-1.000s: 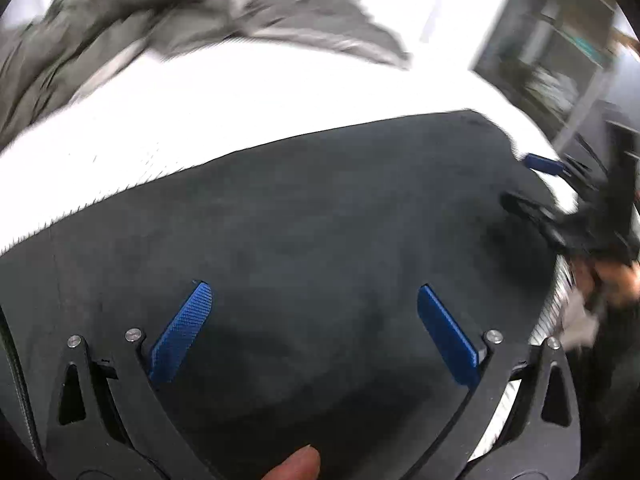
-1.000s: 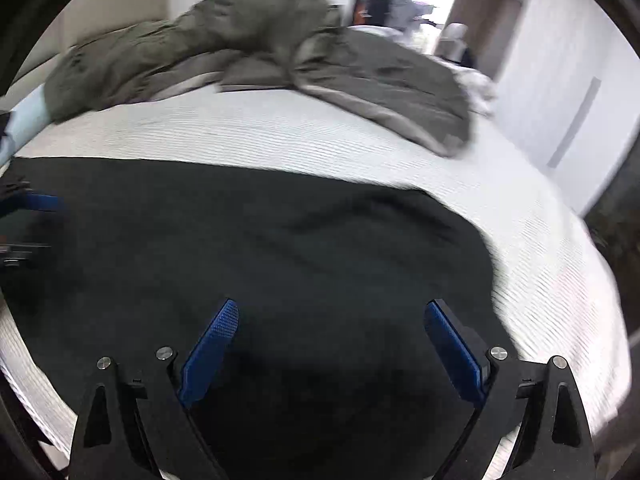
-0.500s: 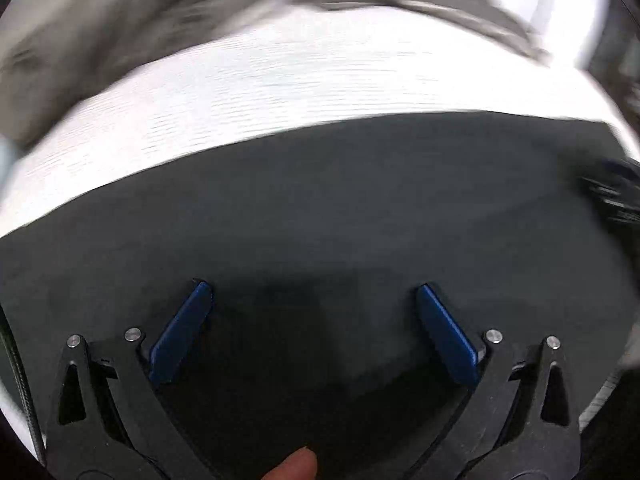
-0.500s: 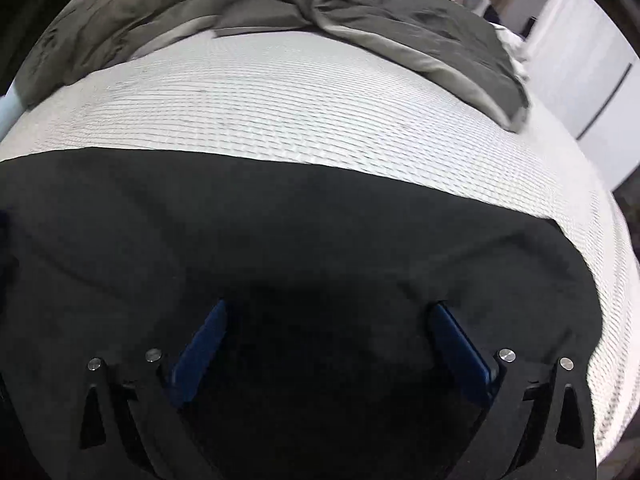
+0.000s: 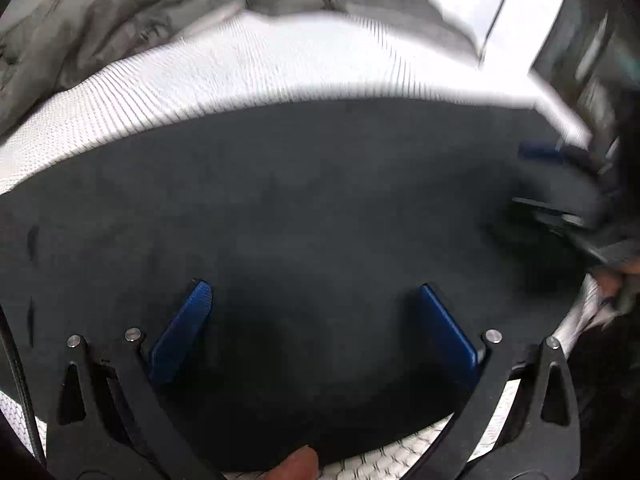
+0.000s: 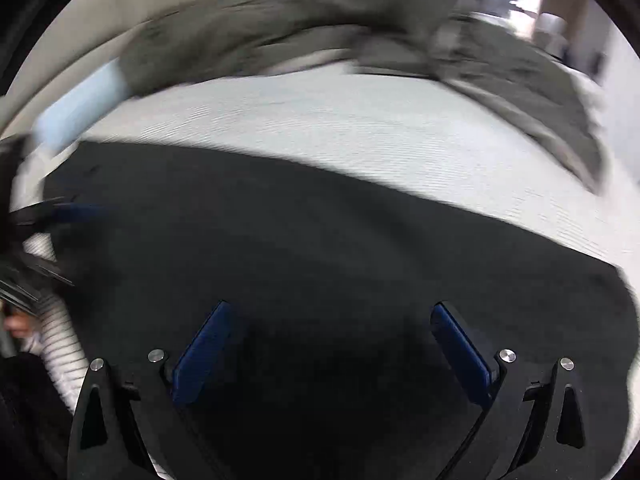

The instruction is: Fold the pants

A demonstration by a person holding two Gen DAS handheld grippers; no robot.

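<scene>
My left gripper (image 5: 316, 292) hangs just above the pants (image 5: 300, 200), jaws wide apart with nothing between them but the dark cloth below. My right gripper (image 6: 328, 312) is the same over the pants' other end: its jaws have just been opening and now stand wide, gripping nothing. Each tool shows blurred at the edge of the other's view, near the ends of the pants. The pants lie flat on the near part of the bed (image 5: 280, 68) as one broad dark slab, with a straight far edge and rounded ends, close to the bed's near rim. I judge at least one fold is done, since no separate legs show, but I cannot tell how many layers lie there; what seems left is a fold end to end, or only smoothing. Beyond the pants is a bare strip of white ribbed cover, then a rumpled olive quilt (image 6: 360, 28), well apart from the pants. A pale blue thing (image 6: 80, 104) lies beside the quilt. Nothing rests on the pants or blocks either end.
</scene>
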